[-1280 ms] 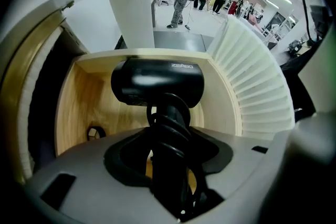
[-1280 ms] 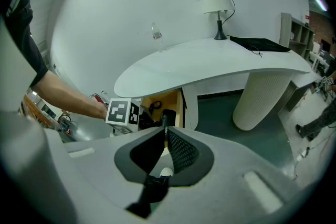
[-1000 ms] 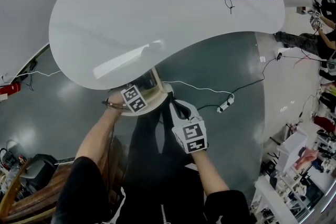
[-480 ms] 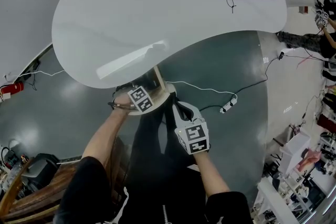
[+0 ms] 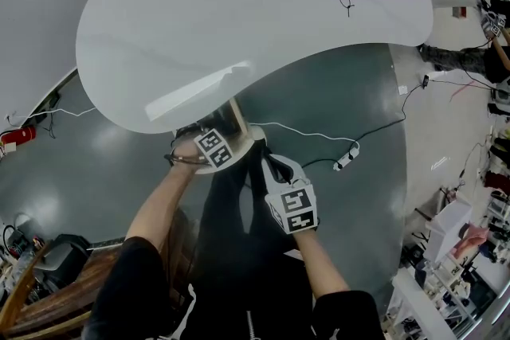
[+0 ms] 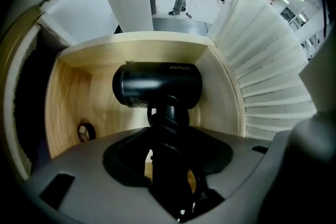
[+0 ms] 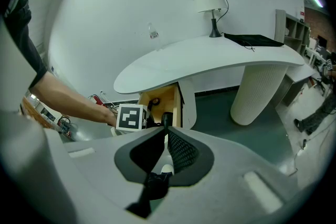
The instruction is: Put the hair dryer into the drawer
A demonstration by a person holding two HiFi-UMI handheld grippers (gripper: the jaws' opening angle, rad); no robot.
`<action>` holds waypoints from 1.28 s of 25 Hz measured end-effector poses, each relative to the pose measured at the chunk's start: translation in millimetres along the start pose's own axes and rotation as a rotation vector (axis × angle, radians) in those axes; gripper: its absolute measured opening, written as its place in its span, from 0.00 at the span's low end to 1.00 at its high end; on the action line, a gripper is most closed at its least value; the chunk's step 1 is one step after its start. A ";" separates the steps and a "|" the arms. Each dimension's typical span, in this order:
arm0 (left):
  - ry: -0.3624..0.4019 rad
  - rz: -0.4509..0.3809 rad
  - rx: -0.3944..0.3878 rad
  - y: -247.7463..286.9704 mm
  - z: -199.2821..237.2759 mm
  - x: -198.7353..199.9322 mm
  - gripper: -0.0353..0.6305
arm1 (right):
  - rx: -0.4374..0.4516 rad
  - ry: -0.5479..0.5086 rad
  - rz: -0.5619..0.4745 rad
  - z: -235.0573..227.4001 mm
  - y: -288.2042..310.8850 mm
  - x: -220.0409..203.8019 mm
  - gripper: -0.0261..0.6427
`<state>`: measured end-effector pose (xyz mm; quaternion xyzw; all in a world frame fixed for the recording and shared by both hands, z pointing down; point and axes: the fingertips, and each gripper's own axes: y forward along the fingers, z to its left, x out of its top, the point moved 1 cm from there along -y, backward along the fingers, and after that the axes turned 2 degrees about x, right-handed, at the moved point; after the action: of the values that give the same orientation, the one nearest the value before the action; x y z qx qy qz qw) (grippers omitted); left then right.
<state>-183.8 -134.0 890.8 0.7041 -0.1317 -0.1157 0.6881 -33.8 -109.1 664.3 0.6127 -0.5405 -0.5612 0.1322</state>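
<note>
I am gripping the dryer (image 6: 157,84) by its handle with the left gripper (image 6: 168,136) inside the open drawer (image 6: 68,107), the right gripper (image 7: 164,129) closed on nothing; releasing it tilted could leave it jutting out and jamming the drawer.

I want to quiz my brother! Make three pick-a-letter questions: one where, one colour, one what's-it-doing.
1. Where is the dryer? A on the table; B in the drawer; C on the floor.
2. What colour is the dryer? A pink; B white; C black.
3. The left gripper is: A open and empty; B shut on the dryer; C resting on the table.
Answers: 1 B, wooden drawer walls surround it; 2 C, its body is black; 3 B, the jaws clamp its handle.
</note>
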 end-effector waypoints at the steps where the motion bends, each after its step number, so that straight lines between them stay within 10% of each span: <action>1: 0.005 0.003 0.001 0.7 -1.2 0.6 0.38 | 0.001 0.000 0.002 -0.1 -0.2 -0.9 0.05; 32: -0.060 -0.158 0.044 -72.0 4.7 15.6 0.38 | 0.088 -0.116 -0.022 12.5 -2.1 41.6 0.05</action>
<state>-168.9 -142.5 819.0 0.7236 -0.0988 -0.1875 0.6569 -52.0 -136.4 635.9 0.5901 -0.5648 -0.5728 0.0674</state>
